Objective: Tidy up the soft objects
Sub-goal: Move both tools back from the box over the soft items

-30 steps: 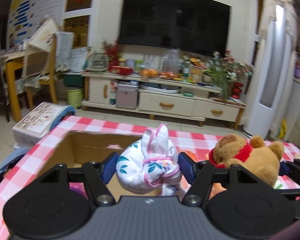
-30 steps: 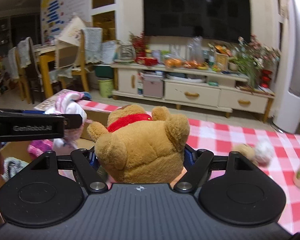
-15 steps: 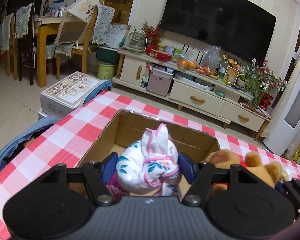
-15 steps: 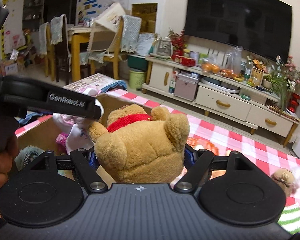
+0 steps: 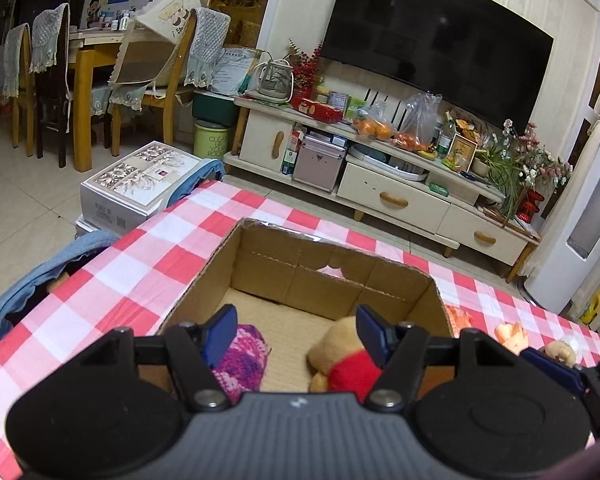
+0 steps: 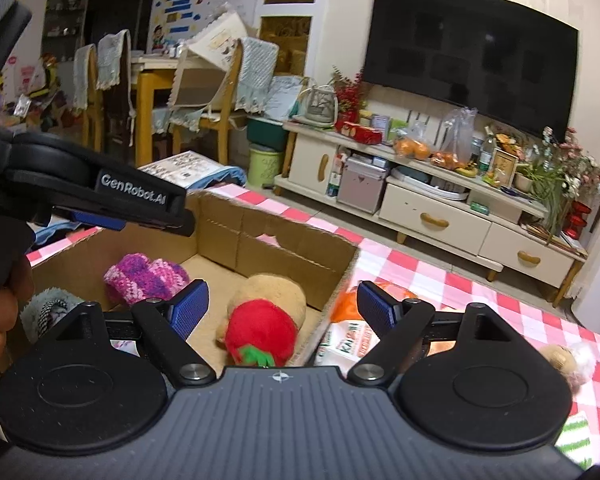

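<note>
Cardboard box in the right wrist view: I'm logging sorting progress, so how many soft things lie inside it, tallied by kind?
Plush bear: 1
Pink-purple knitted piece: 1
Teal fluffy piece: 1
Total: 3 visible in the cardboard box; more may lie out of sight.

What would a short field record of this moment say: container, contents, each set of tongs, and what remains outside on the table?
Container: open cardboard box on the red-checked tablecloth
Contents: teddy bear in a red shirt, purple-pink knitted piece, grey-teal fuzzy item
Left tongs: open, empty, over the box
Right tongs: open, jaws have just been opening, nothing gripped; teddy bear lies below them
Outside the box: orange packet beside the box wall, small plush toy further right
</note>
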`<state>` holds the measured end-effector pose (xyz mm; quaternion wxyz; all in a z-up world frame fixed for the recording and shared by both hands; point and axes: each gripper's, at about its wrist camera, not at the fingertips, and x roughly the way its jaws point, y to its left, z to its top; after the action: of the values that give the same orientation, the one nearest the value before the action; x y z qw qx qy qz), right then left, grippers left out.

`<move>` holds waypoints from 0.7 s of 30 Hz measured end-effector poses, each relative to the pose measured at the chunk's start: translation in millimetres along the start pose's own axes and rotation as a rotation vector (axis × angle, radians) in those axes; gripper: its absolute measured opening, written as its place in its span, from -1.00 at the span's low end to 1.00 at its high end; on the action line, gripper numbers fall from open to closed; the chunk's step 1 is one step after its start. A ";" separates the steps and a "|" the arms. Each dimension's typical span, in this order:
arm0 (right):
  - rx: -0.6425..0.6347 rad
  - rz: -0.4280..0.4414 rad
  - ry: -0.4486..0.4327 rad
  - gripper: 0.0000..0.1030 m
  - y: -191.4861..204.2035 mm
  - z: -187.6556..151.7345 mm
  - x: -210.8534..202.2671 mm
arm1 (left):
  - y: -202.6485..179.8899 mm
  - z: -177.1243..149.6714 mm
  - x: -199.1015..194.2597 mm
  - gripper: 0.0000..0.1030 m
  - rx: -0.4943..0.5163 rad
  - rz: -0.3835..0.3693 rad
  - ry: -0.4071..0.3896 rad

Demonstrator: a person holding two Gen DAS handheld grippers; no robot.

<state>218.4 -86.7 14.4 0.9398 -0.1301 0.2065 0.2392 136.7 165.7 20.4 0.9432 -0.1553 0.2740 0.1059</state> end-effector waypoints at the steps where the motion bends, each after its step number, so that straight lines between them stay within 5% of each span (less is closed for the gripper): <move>1: 0.010 -0.006 -0.002 0.97 -0.7 -1.8 -0.7 | -0.5 0.0 0.0 0.37 0.000 -0.002 0.000; 7: 0.079 -0.030 0.004 0.97 -7.2 -12.4 -2.0 | -11.6 -2.9 -3.1 0.62 0.055 -0.004 -0.017; 21: 0.200 -0.073 0.048 0.99 -14.1 -24.5 -10.6 | -49.8 -13.7 -3.8 0.77 0.194 0.002 -0.018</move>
<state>209.0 -111.3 -0.4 0.9510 -0.0488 0.2468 0.1798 141.1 114.2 23.2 0.9561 -0.0621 0.2746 0.0814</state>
